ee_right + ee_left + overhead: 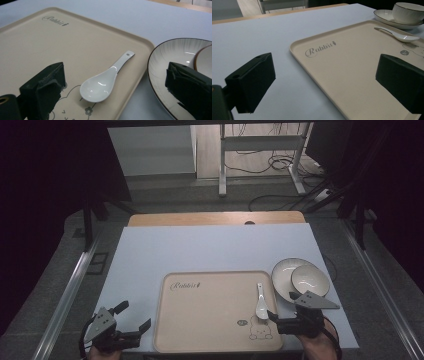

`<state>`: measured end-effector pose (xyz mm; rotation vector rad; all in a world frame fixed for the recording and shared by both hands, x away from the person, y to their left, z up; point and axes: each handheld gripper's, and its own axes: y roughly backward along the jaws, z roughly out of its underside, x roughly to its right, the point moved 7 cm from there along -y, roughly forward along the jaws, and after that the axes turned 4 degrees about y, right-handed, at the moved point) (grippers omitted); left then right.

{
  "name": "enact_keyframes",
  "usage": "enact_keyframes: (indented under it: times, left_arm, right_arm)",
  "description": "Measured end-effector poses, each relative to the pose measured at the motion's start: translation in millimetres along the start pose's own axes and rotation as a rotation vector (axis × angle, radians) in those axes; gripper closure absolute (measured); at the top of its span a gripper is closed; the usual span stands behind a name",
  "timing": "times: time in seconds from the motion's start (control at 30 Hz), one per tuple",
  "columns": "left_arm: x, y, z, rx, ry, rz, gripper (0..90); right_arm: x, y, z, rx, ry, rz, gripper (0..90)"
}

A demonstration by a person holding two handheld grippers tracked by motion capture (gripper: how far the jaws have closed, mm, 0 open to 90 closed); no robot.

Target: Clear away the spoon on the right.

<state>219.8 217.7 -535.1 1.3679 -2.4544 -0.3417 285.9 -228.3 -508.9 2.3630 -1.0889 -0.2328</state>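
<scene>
Glossy white ceramic spoon [103,81] and plate [175,65], matt beige plastic tray [37,47], smooth matt pale table [210,247].

- The white dark-rimmed ceramic plate [172,75] is cut off by the right gripper view's edge.
- The beige plastic tray's [352,75] near corner runs out of the left gripper view.

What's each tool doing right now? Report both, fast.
Left tool: open, holding nothing, at the tray's left edge.
Right tool: open, holding nothing, spoon lying on the tray ahead between its jaws.
</scene>
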Motion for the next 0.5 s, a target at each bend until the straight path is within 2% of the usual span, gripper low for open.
enact_keyframes:
  times: [0.13,0.3,0.5]
  left_arm:
    - [-0.1,-0.1,0.2,-0.002,-0.001,-0.001,2.4]
    - [-0.2,-0.3,0.8,-0.008,-0.004,-0.004,2.4]
    - [-0.1,-1.2,0.7,-0.014,-0.005,-0.007,2.4]
  right_arm:
    - [1.4,6.2,4.6,0.036,-0.011,0.002,1.0]
    - [3.1,14.3,11.8,0.072,0.017,0.037,0.6]
    - [3.9,13.6,14.6,0.073,0.033,0.057,0.4]
